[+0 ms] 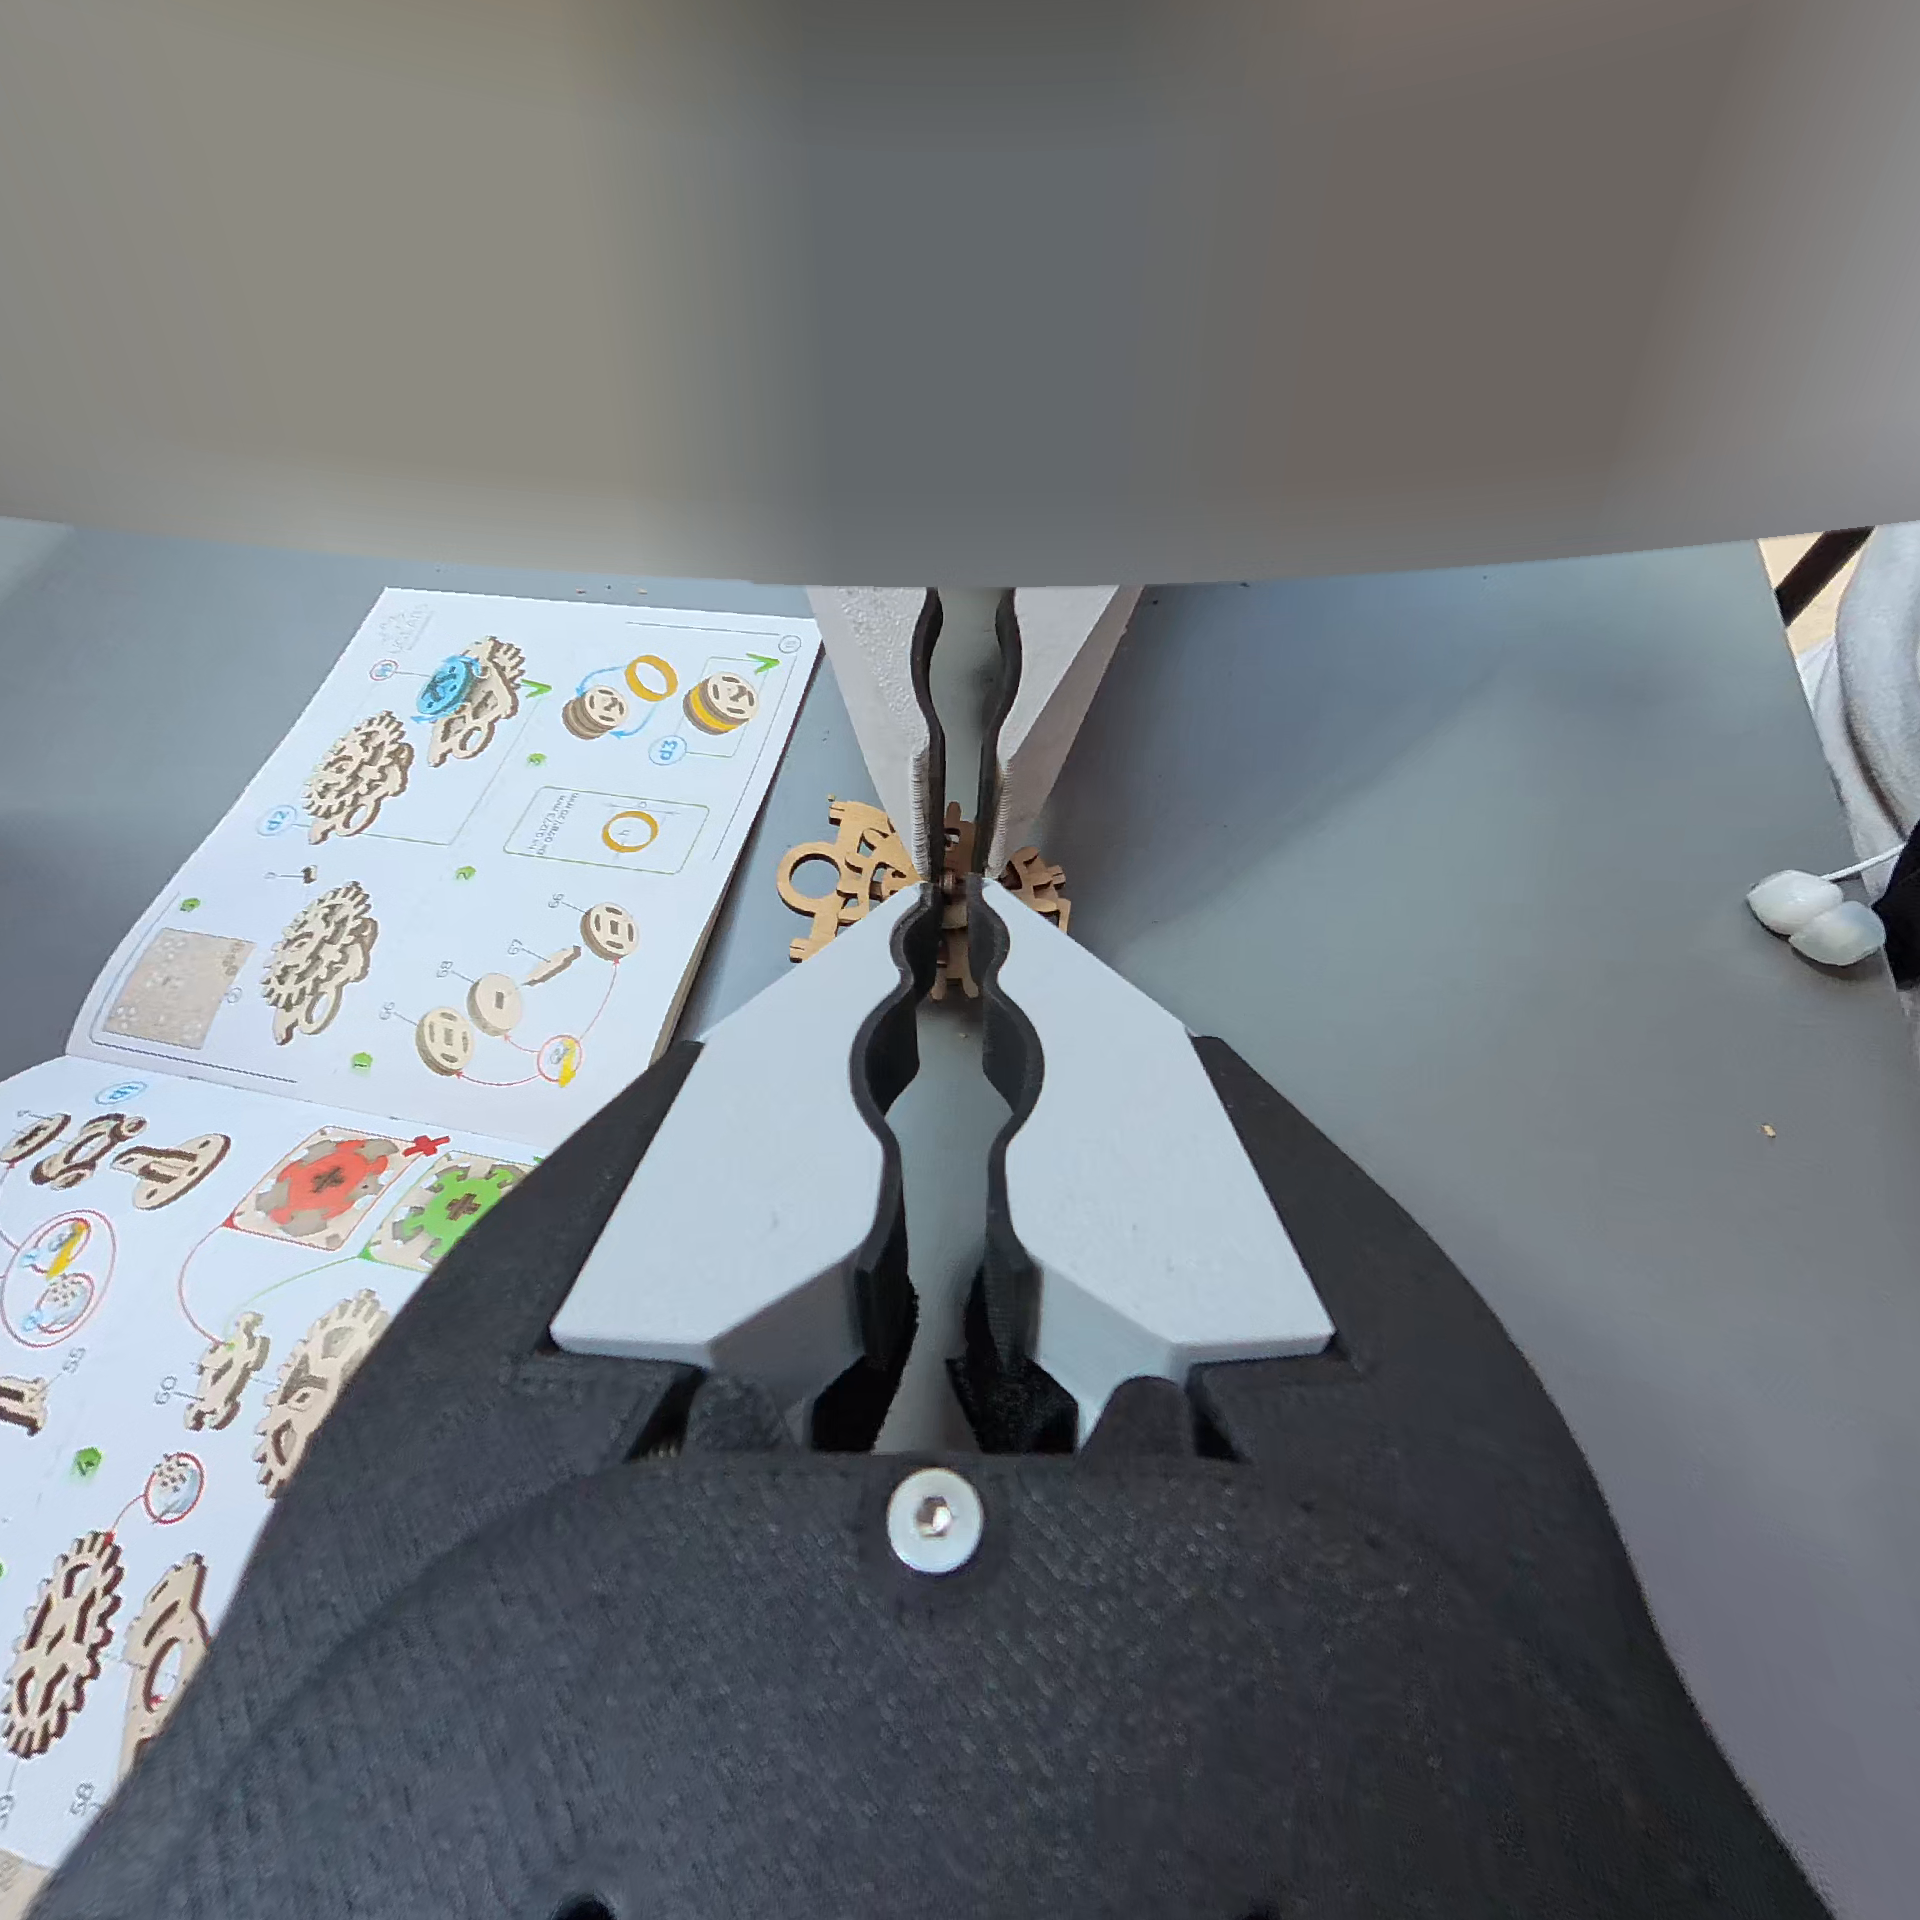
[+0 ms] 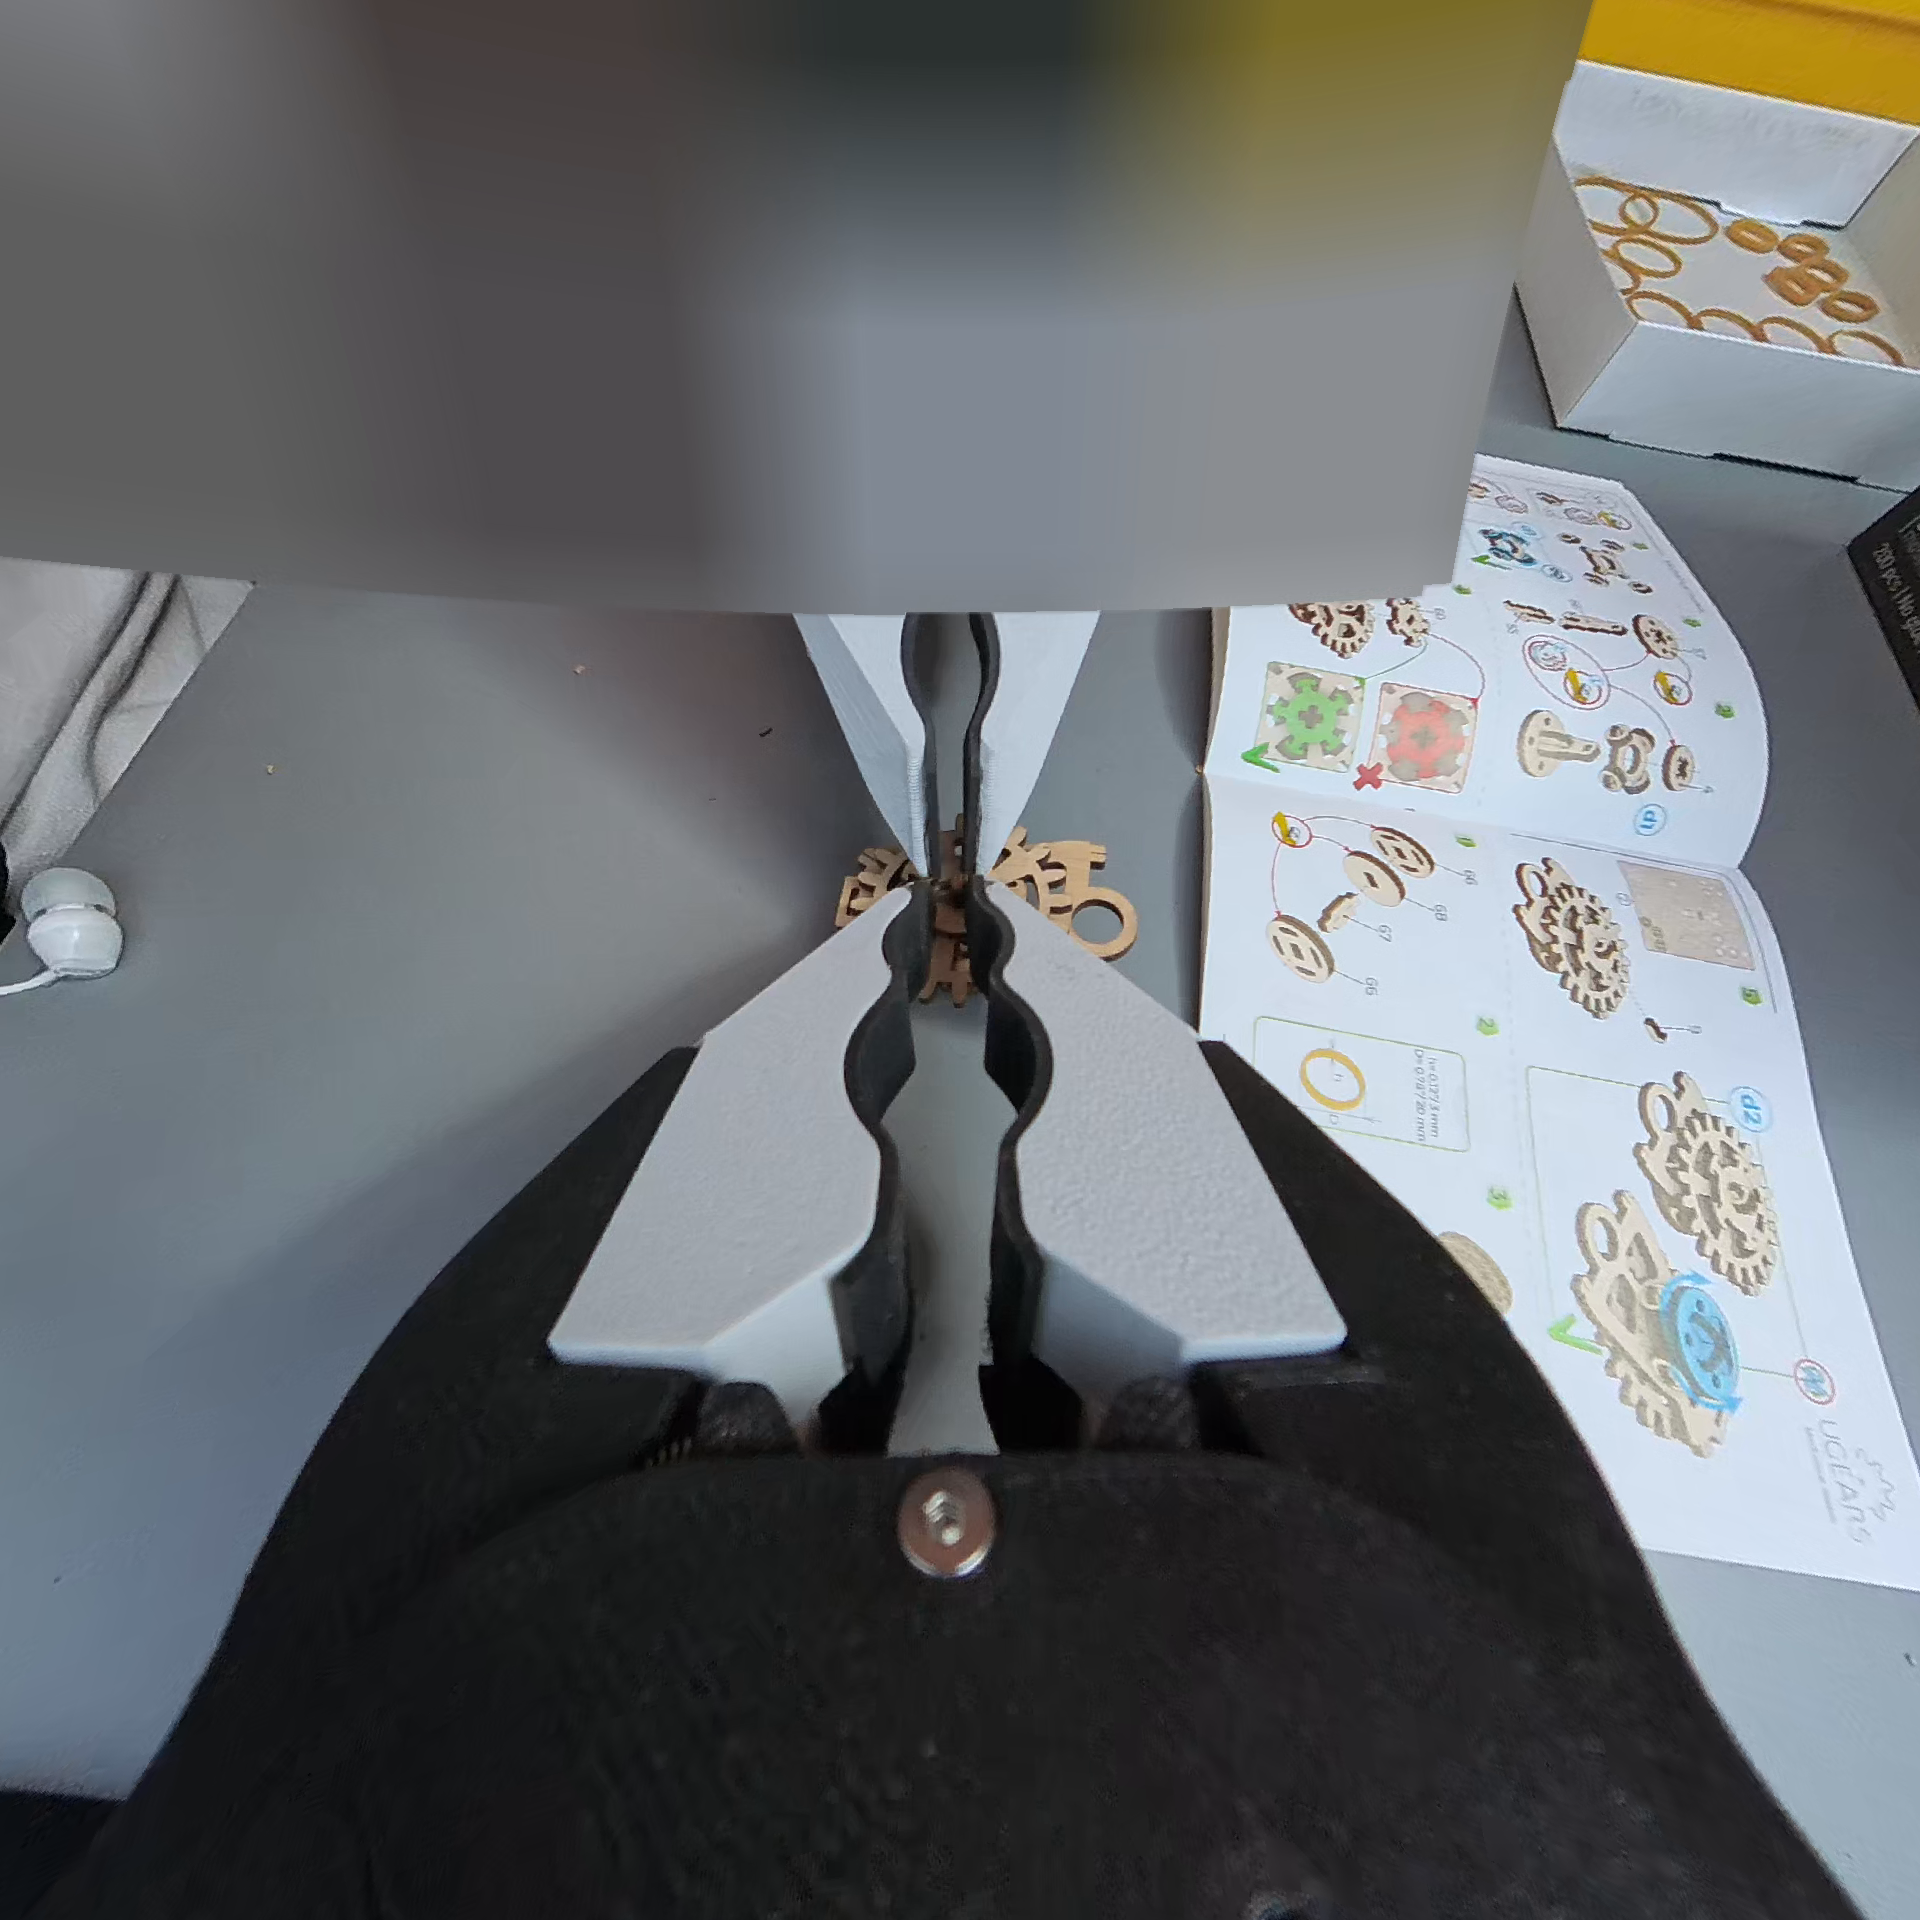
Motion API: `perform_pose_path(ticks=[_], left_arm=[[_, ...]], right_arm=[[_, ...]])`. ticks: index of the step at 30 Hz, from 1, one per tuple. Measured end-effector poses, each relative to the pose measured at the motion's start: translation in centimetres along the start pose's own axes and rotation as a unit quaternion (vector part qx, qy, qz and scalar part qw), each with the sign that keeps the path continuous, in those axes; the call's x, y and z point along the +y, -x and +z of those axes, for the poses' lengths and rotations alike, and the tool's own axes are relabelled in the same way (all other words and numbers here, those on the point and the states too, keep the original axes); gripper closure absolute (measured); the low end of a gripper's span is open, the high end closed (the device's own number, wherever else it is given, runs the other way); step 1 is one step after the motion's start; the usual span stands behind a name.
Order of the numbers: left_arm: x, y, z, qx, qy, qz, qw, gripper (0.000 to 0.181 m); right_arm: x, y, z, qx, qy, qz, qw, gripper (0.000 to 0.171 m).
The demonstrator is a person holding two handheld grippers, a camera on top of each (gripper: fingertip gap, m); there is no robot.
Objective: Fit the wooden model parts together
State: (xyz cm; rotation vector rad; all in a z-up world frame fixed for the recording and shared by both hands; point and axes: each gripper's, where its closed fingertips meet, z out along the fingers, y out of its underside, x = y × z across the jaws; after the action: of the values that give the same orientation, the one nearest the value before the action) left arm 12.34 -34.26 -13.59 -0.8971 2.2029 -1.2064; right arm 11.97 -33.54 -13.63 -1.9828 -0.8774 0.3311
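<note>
A: Black housing fills the near edge of the left wrist view; past it the left tool (image 1: 948, 883) has its tips nearly together, pinching a small wooden piece (image 1: 948, 881). The right tool (image 1: 961, 831) comes in from the far side, tip to tip with it.

B: And the model?

A: The wooden model (image 1: 831, 883) lies flat on the grey bench (image 1: 1403, 935) right under those tips, with the instruction booklet (image 1: 436, 862) to the left and white earbuds (image 1: 1818, 925) far right.

B: Right wrist view?

A: Same meeting mirrored. The right tool (image 2: 943, 881) is clenched at the tips on that same small piece (image 2: 943, 883), above the model (image 2: 1039, 883). Whether the piece is already seated, I can't tell. A white box of rings (image 2: 1714, 260) sits far right.

B: Risk?

A: Two tools squeezing one tiny part. If either twists or pushes off-axis, I'd expect the thin wood to snap, pop free, or drag the unclamped model across the bench.
</note>
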Motion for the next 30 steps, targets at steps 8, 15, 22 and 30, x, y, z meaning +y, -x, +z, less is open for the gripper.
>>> perform_pose_path(ticks=[8, 15, 22, 30], left_arm=[[0.01, 0.03, 0.01, -0.001, 0.000, 0.002, 1.000, 0.177], [0.00, 0.03, 0.05, -0.006, 0.001, 0.008, 1.000, 0.177], [0.02, -0.03, 0.12, -0.021, 0.002, 0.028, 0.999, 0.178], [0.06, -0.11, 0.11, -0.033, 0.003, 0.041, 0.999, 0.179]], right_arm=[[-0.05, -0.13, 0.02, 0.003, -0.005, 0.004, 1.000, 0.165], [0.00, -0.11, 0.00, 0.005, -0.002, 0.002, 1.000, 0.165], [0.04, -0.05, -0.03, 0.003, 0.008, -0.004, 1.000, 0.166], [0.04, 0.03, -0.01, 0.014, 0.018, -0.013, 1.000, 0.166]])
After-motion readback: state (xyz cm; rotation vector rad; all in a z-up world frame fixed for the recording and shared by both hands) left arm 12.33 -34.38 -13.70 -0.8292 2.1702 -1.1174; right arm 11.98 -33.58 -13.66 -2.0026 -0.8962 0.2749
